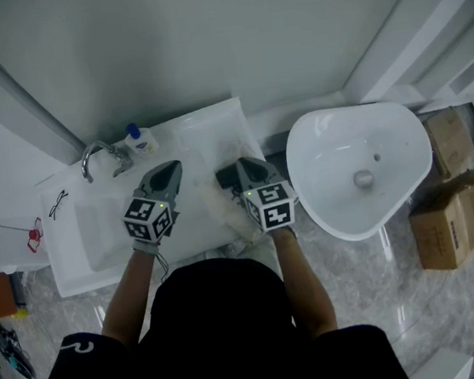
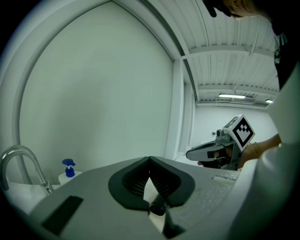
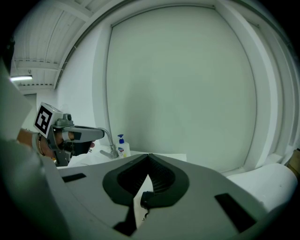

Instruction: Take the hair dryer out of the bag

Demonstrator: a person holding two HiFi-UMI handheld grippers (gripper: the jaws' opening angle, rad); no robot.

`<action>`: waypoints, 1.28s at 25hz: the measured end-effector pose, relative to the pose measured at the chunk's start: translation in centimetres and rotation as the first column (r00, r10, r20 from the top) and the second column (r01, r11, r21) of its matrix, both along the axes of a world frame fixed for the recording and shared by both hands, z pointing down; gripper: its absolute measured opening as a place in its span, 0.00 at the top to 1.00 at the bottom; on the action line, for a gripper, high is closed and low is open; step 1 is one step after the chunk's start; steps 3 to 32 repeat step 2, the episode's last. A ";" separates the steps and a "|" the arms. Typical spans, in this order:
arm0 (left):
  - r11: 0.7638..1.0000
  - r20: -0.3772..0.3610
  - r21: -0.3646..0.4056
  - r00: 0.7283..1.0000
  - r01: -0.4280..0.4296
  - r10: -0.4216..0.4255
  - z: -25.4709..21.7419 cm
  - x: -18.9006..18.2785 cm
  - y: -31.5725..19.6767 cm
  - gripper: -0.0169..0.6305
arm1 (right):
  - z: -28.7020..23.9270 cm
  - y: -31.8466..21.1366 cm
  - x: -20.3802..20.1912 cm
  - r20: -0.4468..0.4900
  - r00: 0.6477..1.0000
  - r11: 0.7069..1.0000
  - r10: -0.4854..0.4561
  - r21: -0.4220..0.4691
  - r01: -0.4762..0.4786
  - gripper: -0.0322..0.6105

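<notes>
In the head view the left gripper (image 1: 171, 166) and right gripper (image 1: 223, 176) hover side by side over what looks like a pale, crinkled bag (image 1: 206, 145) on the counter (image 1: 72, 277) by the faucet (image 1: 96, 154). The hair dryer cannot be made out and is presumably inside the bag. The left gripper view shows jaws closed on nothing, and the right gripper view shows the same. The task seems barely started: next, one gripper must open and pinch the bag's mouth.

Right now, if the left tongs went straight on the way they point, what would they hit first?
Most likely the wall panel behind the counter: the left tongs, shut, aim right of the soap bottle. Depth is unclear.
</notes>
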State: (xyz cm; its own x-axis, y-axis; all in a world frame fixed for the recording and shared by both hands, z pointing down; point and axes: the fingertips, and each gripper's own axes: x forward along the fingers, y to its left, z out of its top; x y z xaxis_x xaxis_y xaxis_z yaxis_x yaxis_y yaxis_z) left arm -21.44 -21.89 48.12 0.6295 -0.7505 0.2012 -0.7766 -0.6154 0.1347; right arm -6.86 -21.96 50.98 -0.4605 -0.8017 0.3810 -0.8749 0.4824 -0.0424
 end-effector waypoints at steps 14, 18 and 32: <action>1.000 0.001 -0.001 1.000 -0.001 0.001 0.0 0.1 0.0 0.97 | 0.1 0.1 0.2 -0.003 1.000 1.000 0.002 -0.004 -0.002 0.96; 1.000 0.001 -0.001 1.000 -0.001 0.001 0.0 0.1 0.0 0.97 | 0.1 0.1 0.2 -0.003 1.000 1.000 0.002 -0.004 -0.002 0.96; 1.000 0.001 -0.001 1.000 -0.001 0.001 0.0 0.1 0.0 0.97 | 0.1 0.1 0.2 -0.003 1.000 1.000 0.002 -0.004 -0.002 0.96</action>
